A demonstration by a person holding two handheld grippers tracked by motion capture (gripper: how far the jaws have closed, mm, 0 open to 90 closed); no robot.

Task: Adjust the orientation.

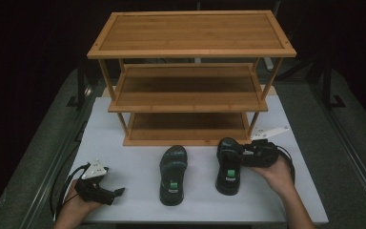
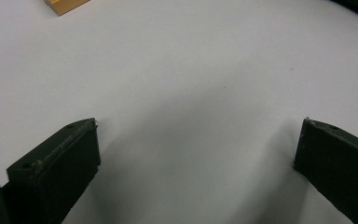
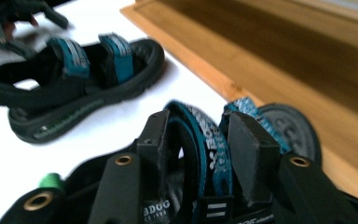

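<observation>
Early in putting 2 sandals onto the 3-tier wooden rack [image 1: 190, 86]: nothing shelved so far, all 3 shelves bare. Both sandals on the white table [image 1: 124, 143] just in front of the bottom shelf [image 3: 261, 46], toes toward it, left sandal [image 1: 173, 175] and right sandal [image 1: 228, 167] side by side and a little apart. Right gripper [image 1: 242, 151] down at the front of the right sandal, partly open, jaws straddling the blue-and-black strap [image 3: 200, 135] without visibly pinching it, so no firm hold judged. Left gripper [image 1: 119, 193] low at the near left corner of the table, well apart from both sandals, spread wide [image 2: 200, 123] over bare tabletop with nothing between the jaws. Left to do, by the look of it: closing on the strap, lifting the right sandal onto a shelf, then the same for the left sandal. Roughly at the 1st grasp, with both placements ahead.
</observation>
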